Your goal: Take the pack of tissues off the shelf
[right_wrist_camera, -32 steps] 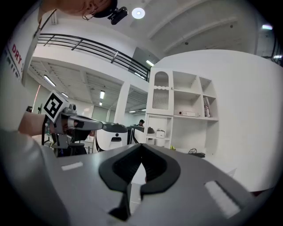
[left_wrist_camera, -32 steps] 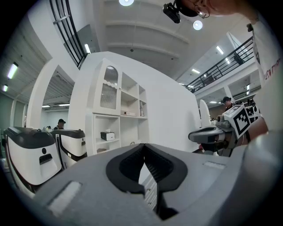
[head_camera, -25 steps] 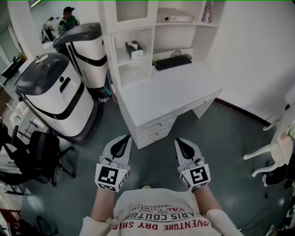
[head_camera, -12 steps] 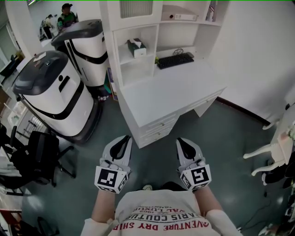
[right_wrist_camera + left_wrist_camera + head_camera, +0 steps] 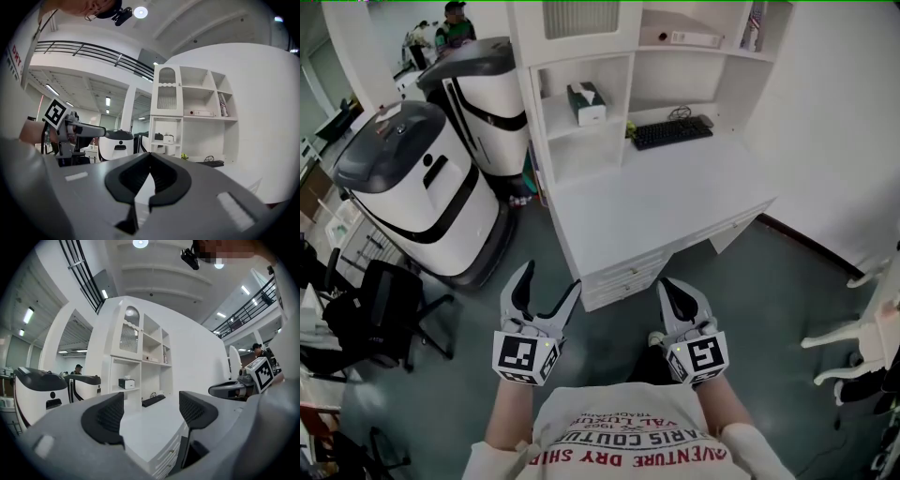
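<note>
White tissue box sat upper-centre on the shelf, well ahead of the nearer left claw, which was opening and empty; the right claw was closed.

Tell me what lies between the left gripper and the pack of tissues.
Head view: floor, the bare desk corner, then an empty shelf compartment below the pack of tissues. The left gripper is opening its jaws, nothing between them.

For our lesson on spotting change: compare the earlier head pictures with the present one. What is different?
The left gripper had its jaws shut before; they are now opening, with nothing between them. Nothing was taken or let go. The right gripper stays shut, and the pack of tissues still sits on the shelf.
</note>
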A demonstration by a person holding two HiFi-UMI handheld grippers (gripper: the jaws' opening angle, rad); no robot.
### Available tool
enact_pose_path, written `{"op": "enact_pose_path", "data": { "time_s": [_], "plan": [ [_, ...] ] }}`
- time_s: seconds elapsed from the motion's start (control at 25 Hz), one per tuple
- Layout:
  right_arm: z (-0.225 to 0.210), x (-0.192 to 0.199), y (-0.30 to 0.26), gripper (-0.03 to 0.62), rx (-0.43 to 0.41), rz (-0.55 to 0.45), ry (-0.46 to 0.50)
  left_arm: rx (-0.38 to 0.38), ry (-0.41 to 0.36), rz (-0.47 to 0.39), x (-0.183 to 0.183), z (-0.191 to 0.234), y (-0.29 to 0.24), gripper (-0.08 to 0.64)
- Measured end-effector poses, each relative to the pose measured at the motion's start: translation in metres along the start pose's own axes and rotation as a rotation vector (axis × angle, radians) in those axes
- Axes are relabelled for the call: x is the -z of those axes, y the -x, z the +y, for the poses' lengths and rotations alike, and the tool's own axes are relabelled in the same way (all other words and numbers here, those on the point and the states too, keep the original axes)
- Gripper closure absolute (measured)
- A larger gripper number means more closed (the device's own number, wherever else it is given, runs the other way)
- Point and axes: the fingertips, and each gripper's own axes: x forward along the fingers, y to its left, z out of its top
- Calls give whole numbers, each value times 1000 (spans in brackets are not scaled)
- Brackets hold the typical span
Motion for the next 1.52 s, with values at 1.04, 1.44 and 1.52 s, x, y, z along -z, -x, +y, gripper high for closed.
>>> {"op": "enact_pose_path", "data": {
  "time_s": [1.04, 1.44, 1.52],
  "plan": [
    [-260, 9, -181, 591, -345, -11, 13, -378, 61, 70, 8, -19, -272, 190],
    [-258, 0, -288, 591, -377, -11, 50, -406, 77, 56, 4, 69, -357, 132],
    [-259, -1, -310, 591, -375, -8, 53, -411, 67, 65, 4, 87, -375, 127]
  ]
}}
